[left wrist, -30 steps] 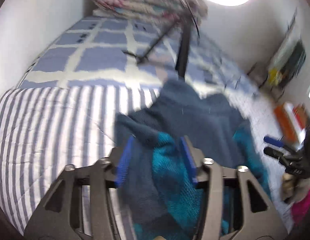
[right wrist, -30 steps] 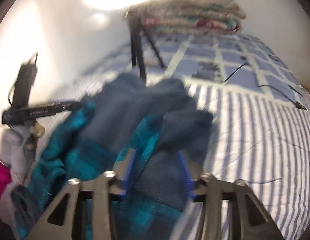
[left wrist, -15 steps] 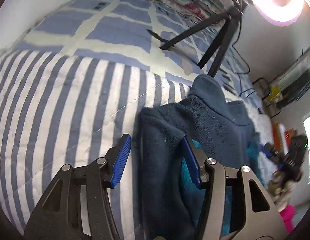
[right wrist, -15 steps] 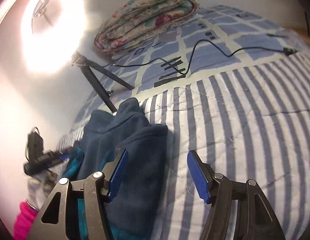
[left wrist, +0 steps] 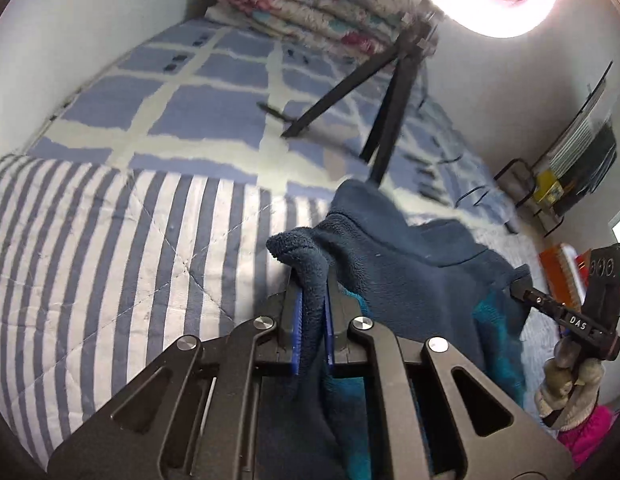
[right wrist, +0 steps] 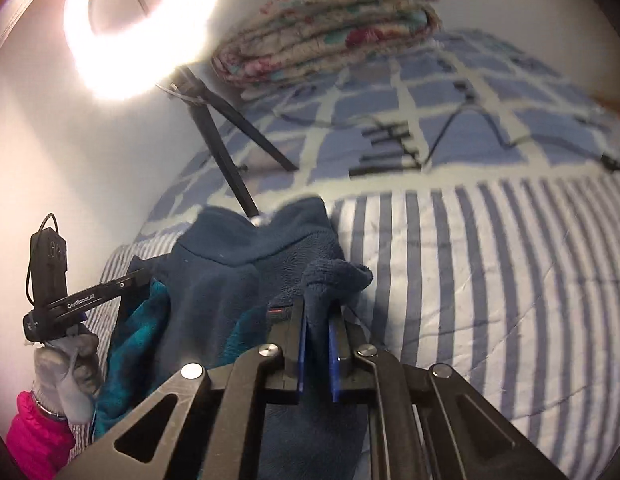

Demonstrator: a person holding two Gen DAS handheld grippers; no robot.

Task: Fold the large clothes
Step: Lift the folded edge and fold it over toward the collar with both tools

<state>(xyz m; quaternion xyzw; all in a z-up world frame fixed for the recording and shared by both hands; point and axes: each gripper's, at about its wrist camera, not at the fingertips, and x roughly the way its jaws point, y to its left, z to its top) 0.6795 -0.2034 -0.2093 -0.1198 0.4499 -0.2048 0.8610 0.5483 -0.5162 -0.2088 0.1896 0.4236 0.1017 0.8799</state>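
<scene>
The left gripper [left wrist: 313,316] and the right gripper [right wrist: 321,328] each pinch an edge of the dark blue fleece [left wrist: 409,264], jaws closing. It lies bunched on the striped bed [left wrist: 110,240], before the tripod [left wrist: 385,120] and folded blanket [right wrist: 329,32].

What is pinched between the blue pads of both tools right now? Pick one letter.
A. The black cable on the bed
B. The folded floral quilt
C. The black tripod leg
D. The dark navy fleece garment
D: the left tool and the right tool each have their jaws closing on a bunched edge of the dark navy fleece garment, fabric squeezed between the pads.
</scene>
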